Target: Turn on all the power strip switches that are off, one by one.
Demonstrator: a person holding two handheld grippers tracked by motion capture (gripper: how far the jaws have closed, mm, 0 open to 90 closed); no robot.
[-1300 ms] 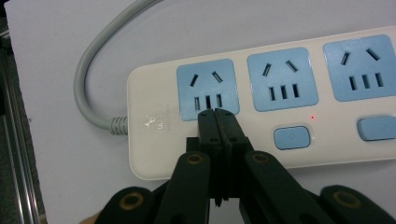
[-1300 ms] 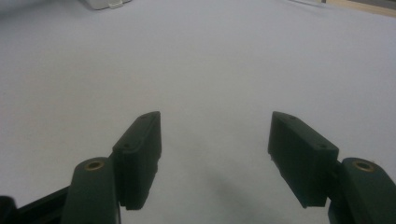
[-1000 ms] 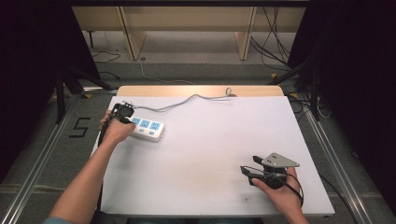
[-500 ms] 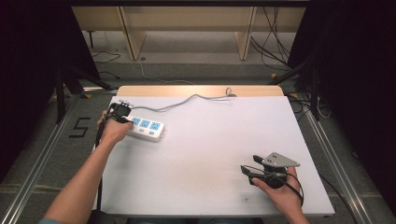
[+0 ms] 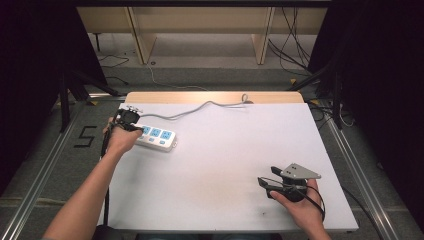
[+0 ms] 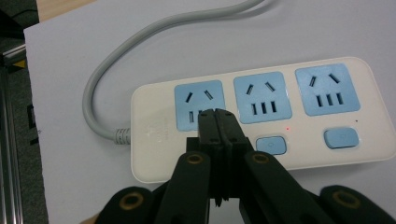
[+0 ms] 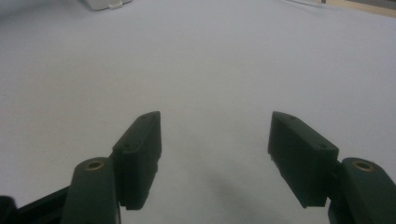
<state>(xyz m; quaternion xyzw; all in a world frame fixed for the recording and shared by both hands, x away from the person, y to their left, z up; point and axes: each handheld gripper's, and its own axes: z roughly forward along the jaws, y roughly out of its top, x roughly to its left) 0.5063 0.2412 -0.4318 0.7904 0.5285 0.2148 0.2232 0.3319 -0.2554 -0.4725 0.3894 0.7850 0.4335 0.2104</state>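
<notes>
Left gripper view: left gripper [image 6: 218,113] jaws pressed together, nothing between, tips over first blue socket of white plastic three-socket power strip [image 6: 261,116], at cord end; contact not clear. Grey round cord [image 6: 140,37] loops away from strip. High view: strip [image 5: 156,137] lies near left edge of white tabletop [image 5: 225,165], far half. Right gripper [image 5: 263,183] wide apart, empty, near right front corner, well apart from strip

Only the power strip [image 5: 156,138] and its cord [image 5: 200,109] interrupt the table [image 5: 240,165].
</notes>
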